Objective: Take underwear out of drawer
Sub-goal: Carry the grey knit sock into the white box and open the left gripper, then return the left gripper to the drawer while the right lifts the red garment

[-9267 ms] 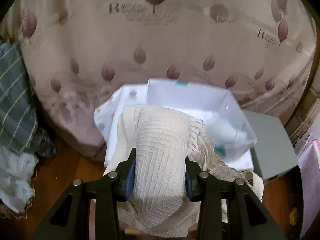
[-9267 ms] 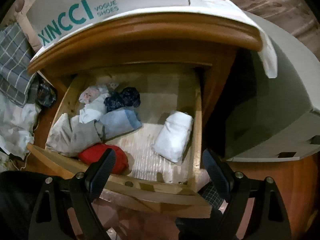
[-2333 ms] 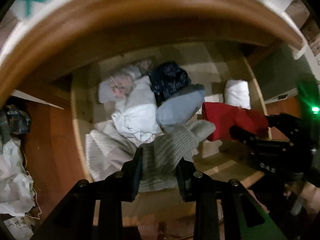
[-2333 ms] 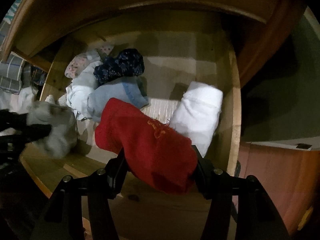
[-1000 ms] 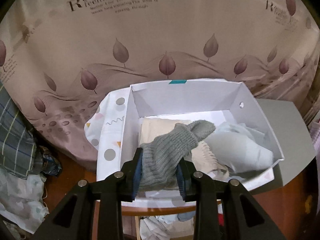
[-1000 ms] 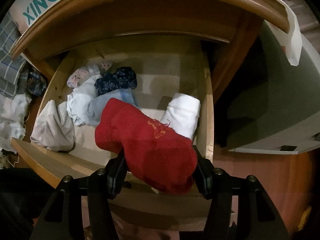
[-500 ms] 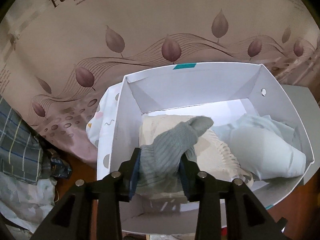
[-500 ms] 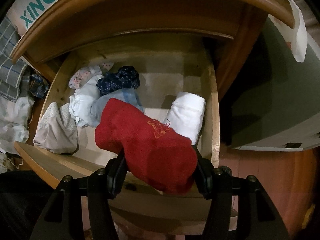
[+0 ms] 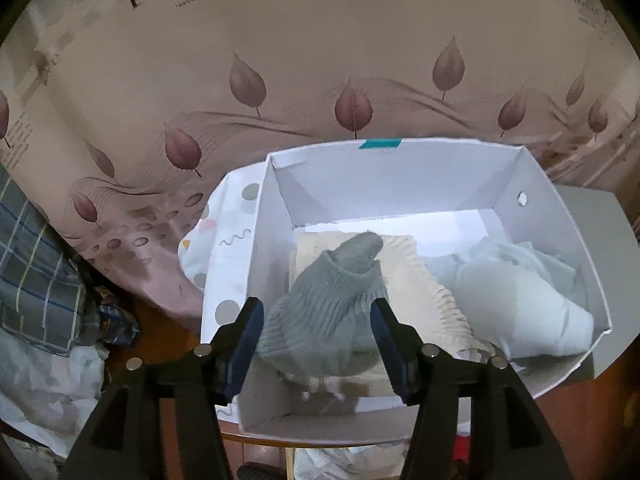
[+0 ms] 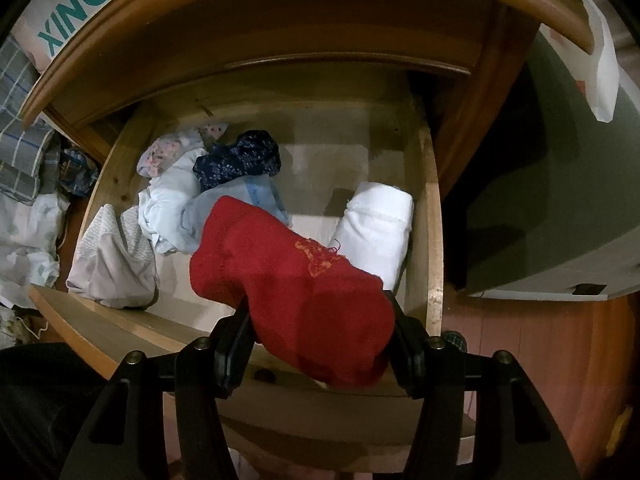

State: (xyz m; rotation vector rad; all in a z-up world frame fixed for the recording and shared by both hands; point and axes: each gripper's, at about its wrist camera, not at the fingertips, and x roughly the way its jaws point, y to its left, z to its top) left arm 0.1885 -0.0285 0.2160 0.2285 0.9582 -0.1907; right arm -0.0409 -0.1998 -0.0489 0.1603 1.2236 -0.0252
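Opening over the white box (image 9: 400, 176), the left tongs (image 9: 316, 336) release a grey garment (image 9: 328, 304) at lower centre, while the right tongs (image 10: 320, 336) clamp red underwear (image 10: 292, 284) above the drawer (image 10: 434, 240).

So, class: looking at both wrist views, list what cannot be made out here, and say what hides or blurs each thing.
- Left wrist view: the near bottom of the white box, hidden by the grey knit piece, itself blurred low down, between the opening jaws of the left hand-held gripper.
- Right wrist view: the drawer floor at the front, covered by the red piece in the right hand-held gripper.
- Right wrist view: the box lettering, cut off by the frame edge.
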